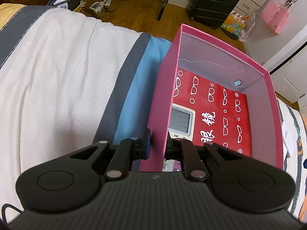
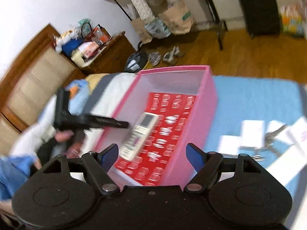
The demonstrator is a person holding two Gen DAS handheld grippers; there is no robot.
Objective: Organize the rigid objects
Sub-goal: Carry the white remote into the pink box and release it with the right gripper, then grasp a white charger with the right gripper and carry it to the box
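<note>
A pink open box (image 1: 220,48) stands on the bed. My left gripper (image 1: 159,142) is shut on the box's left wall, with one finger outside and one inside. A flat red packet (image 1: 220,115) printed with white glasses lies on the box floor, and a white remote (image 1: 181,120) with a grey screen rests on it. In the blurred right wrist view, my right gripper (image 2: 151,153) hovers open above the near end of the box (image 2: 172,69). Nothing is between its blue pads (image 2: 109,153). The remote (image 2: 140,134) lies slanted on the red packet (image 2: 168,126).
The bed cover (image 1: 57,67) has white, grey and blue bands. White cards (image 2: 251,132) and a metal bunch (image 2: 272,136) lie on the blue part right of the box. Beyond the bed are wooden floor, shoes (image 1: 99,7) and a black suitcase (image 1: 214,2).
</note>
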